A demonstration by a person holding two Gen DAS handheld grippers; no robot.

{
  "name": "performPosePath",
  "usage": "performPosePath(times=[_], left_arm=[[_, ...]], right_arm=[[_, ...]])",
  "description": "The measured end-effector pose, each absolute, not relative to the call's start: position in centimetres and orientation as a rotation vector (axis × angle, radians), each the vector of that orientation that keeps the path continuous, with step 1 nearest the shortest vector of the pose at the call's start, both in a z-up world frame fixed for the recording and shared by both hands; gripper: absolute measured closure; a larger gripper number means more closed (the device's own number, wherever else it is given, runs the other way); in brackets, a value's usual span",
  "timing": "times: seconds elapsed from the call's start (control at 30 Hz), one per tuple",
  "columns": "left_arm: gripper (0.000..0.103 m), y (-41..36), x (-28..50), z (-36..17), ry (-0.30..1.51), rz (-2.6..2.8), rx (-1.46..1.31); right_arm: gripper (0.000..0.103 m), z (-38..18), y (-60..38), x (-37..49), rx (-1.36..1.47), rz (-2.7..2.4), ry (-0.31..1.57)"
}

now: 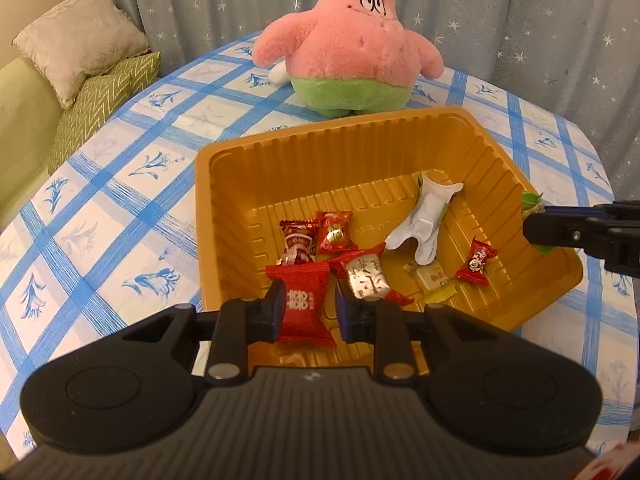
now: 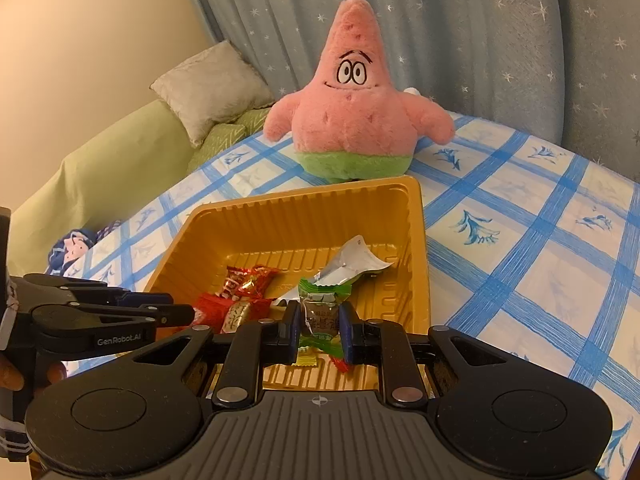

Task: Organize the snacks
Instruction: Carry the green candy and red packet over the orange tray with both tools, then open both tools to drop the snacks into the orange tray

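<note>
An orange plastic tray (image 1: 304,152) (image 2: 296,216) sits on the checked tablecloth. Inside lie several wrapped snacks: red candies (image 1: 334,232), a silver one (image 1: 366,280), a small red one (image 1: 476,262), a yellow-green one (image 1: 430,278) and an empty white wrapper (image 1: 424,216) (image 2: 352,260). My left gripper (image 1: 308,306) is shut on a red snack packet (image 1: 306,306) above the tray's near edge. Over the tray's near side my right gripper (image 2: 320,326) is shut on a green-wrapped snack (image 2: 322,312). In the left wrist view the right gripper (image 1: 536,228) comes in at the right edge.
A pink and green star plush toy (image 1: 348,44) (image 2: 356,120) stands just behind the tray. A green sofa with cushions (image 1: 80,68) runs along the table's left edge. A starred curtain (image 2: 440,20) hangs behind. A hand (image 2: 12,376) holds the left gripper.
</note>
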State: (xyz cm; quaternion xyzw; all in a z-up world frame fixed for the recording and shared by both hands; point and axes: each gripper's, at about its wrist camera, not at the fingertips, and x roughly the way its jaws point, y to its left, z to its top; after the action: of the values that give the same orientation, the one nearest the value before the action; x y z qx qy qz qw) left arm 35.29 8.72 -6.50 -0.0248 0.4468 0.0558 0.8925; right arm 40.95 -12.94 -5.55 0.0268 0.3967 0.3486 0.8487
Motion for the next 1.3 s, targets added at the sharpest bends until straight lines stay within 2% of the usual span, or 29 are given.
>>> performPosePath(times=[0.83, 1.1, 1.23, 1.3], left_arm=[[0.080, 11.1, 37.4, -4.1, 0.865, 0.159, -0.104], [0.079, 11.2, 36.8, -4.3, 0.871, 0.146, -0.116], [0.078, 11.0, 36.0, -4.2, 0.871, 0.136, -0.125], [0.073, 10.8, 35.5, -4.1, 0.870, 0.135, -0.129]], right_arm=[[0.082, -5.6, -6.8, 45.1, 0.090, 0.760, 0.801], [0.082, -5.2, -6.8, 46.3, 0.196, 0.748, 0.800], [0.079, -5.3, -7.6, 45.9, 0.175, 0.737, 0.820], [0.073, -5.3, -8.2, 45.4, 0.174, 0.735, 0.834]])
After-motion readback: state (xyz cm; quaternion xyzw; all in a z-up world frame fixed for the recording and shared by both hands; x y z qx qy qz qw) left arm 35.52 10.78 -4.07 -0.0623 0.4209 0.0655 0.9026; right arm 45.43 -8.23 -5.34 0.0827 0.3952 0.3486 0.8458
